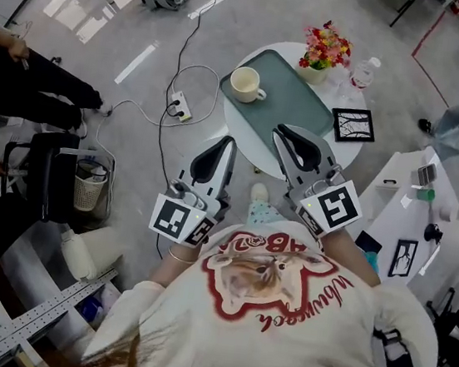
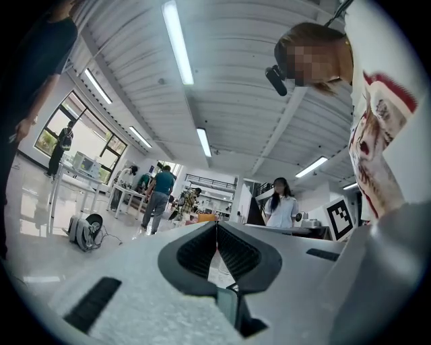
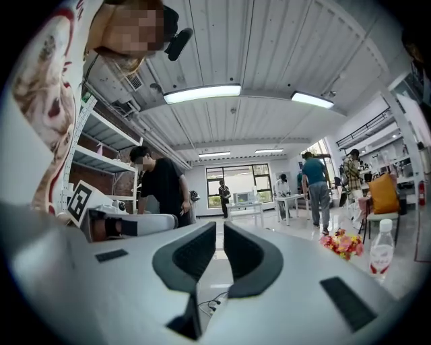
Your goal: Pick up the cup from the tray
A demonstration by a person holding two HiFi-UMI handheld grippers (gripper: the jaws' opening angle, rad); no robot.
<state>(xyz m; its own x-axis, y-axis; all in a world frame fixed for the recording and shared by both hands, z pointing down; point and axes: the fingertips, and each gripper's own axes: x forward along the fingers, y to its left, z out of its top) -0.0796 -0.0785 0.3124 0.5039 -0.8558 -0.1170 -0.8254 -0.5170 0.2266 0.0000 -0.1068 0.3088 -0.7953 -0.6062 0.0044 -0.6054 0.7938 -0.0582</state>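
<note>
A cream cup (image 1: 247, 84) with its handle to the right stands on the near-left part of a grey-green tray (image 1: 296, 95) on a round white table (image 1: 347, 152). My left gripper (image 1: 230, 142) hovers short of the table's near edge, shut, with nothing between its jaws. My right gripper (image 1: 281, 131) reaches over the tray's near edge, to the right of the cup and apart from it, shut and empty. Both gripper views look level across the room, so the left gripper (image 2: 217, 226) and right gripper (image 3: 220, 226) show no cup or tray.
A flower pot (image 1: 324, 50), a water bottle (image 1: 363, 71) and a black picture frame (image 1: 353, 125) share the table's far and right side. A power strip with cables (image 1: 179, 106) lies on the floor to the left. A chair with a basket (image 1: 87, 185) stands further left. People stand around.
</note>
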